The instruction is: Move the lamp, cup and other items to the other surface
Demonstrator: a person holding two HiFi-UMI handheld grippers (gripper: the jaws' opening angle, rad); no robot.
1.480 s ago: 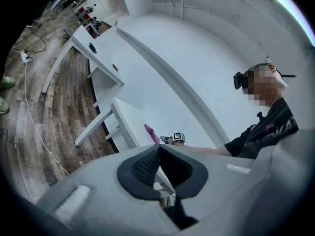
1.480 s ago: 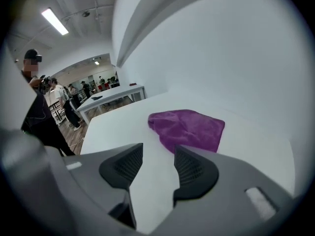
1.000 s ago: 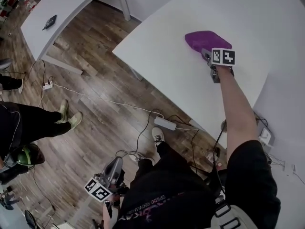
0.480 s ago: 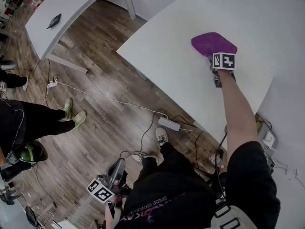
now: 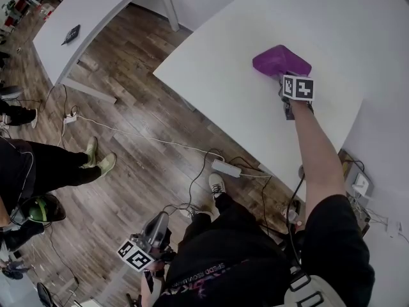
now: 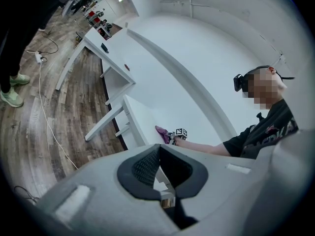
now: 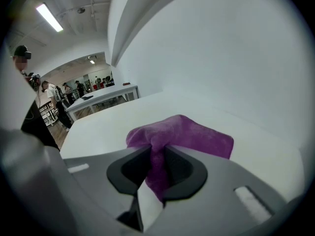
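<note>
Purple cloth [image 7: 189, 132] bunched between right tongs [image 7: 156, 156], just closed, seemingly gripped.

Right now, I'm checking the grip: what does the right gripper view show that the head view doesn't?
Only the right gripper view: the right gripper, whose jaws have just been closing, pinches a raised fold of the purple cloth. Only the head view: the left gripper low by the person's legs, and a power strip on the wood floor. Both: the cloth on the white table.
</note>
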